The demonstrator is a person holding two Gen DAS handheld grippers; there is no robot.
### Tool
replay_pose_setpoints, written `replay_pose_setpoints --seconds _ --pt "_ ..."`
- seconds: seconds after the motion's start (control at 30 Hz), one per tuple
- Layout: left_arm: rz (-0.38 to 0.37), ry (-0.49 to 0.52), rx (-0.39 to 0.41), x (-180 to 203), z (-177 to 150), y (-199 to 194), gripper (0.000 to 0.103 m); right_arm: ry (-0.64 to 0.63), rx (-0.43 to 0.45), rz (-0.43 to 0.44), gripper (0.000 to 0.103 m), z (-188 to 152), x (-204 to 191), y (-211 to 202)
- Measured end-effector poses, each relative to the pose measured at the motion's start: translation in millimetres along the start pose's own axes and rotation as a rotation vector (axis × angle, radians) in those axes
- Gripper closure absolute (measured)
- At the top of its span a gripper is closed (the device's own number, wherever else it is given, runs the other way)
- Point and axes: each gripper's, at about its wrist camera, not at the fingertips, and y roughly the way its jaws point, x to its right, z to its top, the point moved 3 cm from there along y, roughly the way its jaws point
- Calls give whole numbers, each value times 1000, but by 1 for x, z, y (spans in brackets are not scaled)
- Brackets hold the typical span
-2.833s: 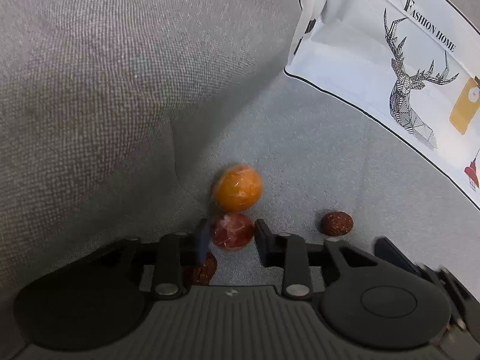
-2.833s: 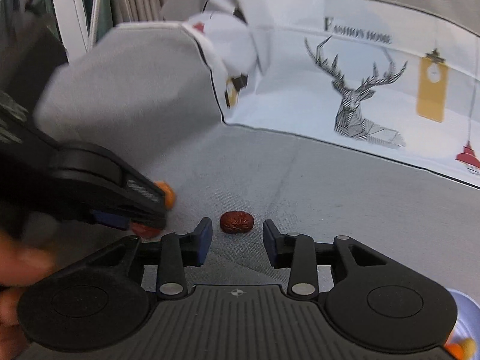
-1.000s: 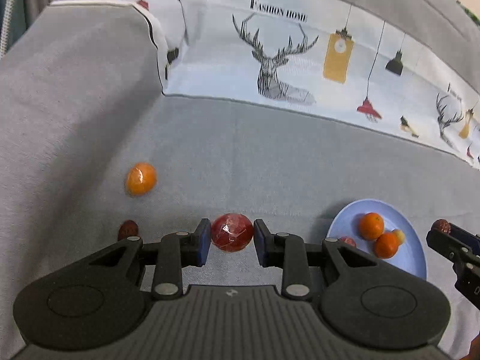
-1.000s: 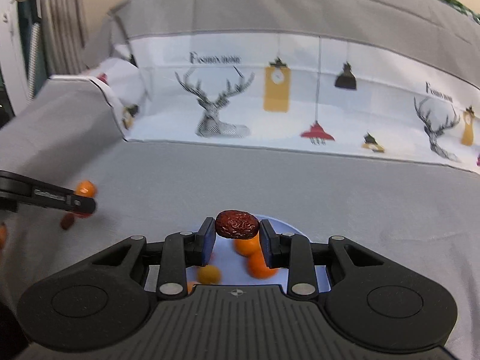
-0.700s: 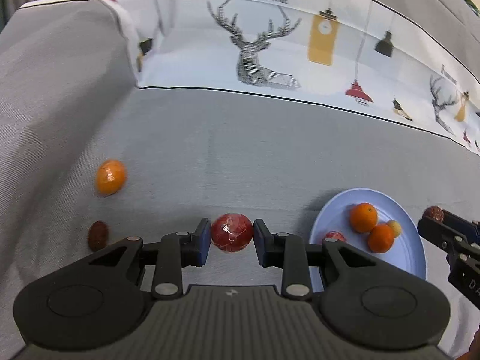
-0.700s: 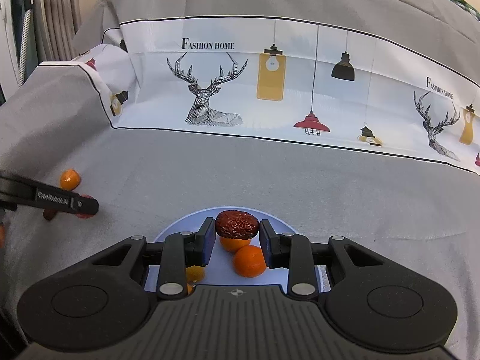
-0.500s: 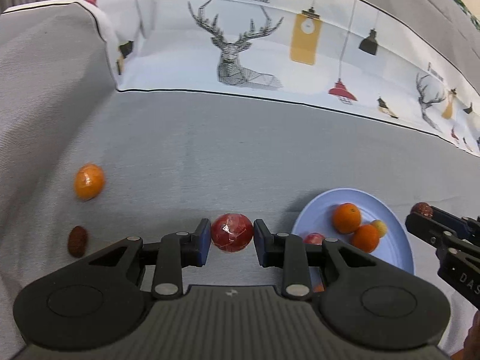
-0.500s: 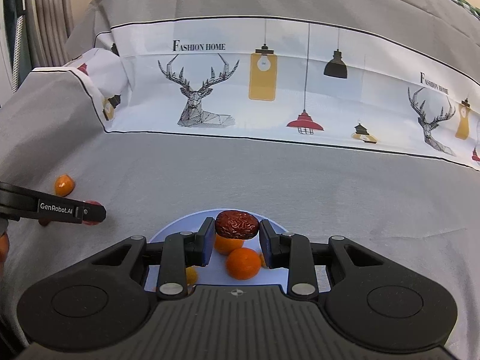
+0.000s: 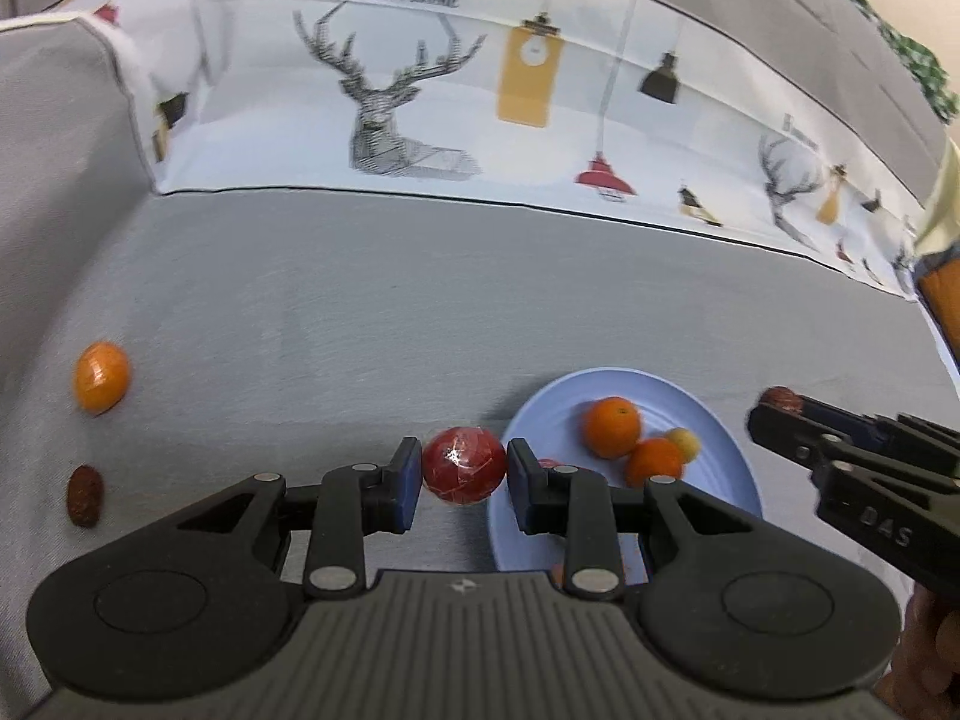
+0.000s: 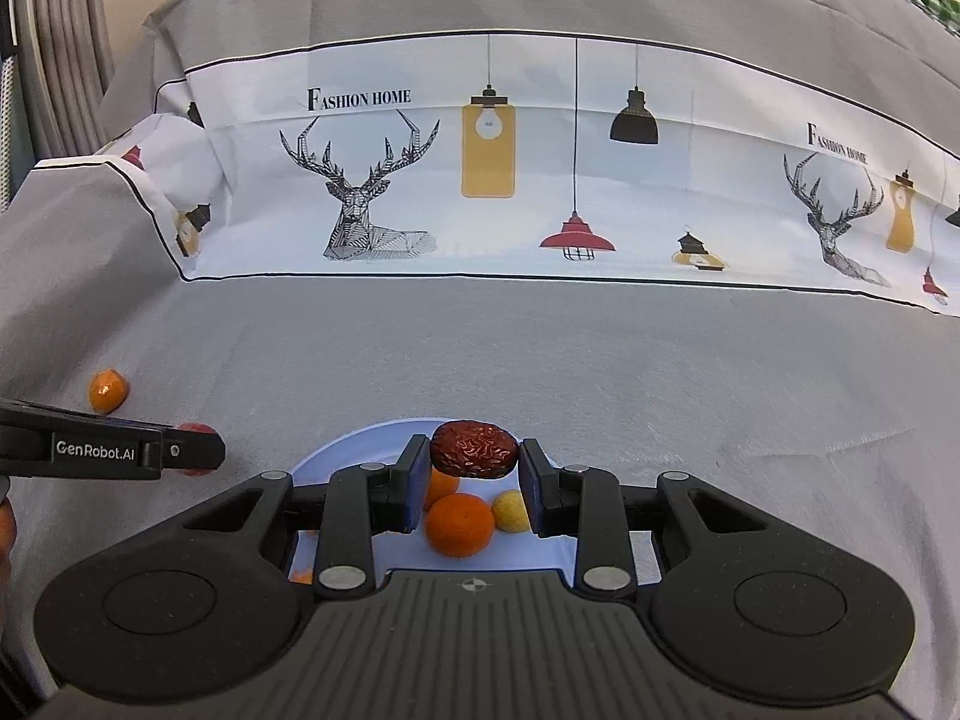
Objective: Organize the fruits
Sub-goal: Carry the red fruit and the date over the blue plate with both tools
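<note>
My left gripper (image 9: 463,474) is shut on a round red fruit (image 9: 463,465), held just left of the blue plate (image 9: 717,429). The plate holds two oranges (image 9: 611,417), a small yellow fruit (image 9: 685,441) and a partly hidden red fruit. My right gripper (image 10: 474,480) is shut on a wrinkled red date (image 10: 474,450) above the plate (image 10: 354,447), over an orange (image 10: 459,525) and a yellow fruit (image 10: 510,510). It shows at the right in the left wrist view (image 9: 780,405). An orange fruit (image 9: 101,377) and a brown date (image 9: 85,495) lie on the grey sofa seat at the left.
The printed white backrest cover (image 10: 540,192) with deer and lamps runs across the back. The grey armrest (image 9: 54,138) rises at the left. An orange object (image 9: 942,312) shows at the far right edge. The orange fruit on the seat also shows in the right wrist view (image 10: 108,390).
Both grippers have lifted their fruits and moved right to the blue plate. The left gripper with the red fruit has drawn closer to the plate's left rim; the right hovers over it.
</note>
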Motion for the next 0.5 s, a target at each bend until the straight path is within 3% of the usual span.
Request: replay_pose_setpoints --seconds 0.5 --pt "-116 216 22 52 -15 5 69 47 -78 -10 70 -8 11 7"
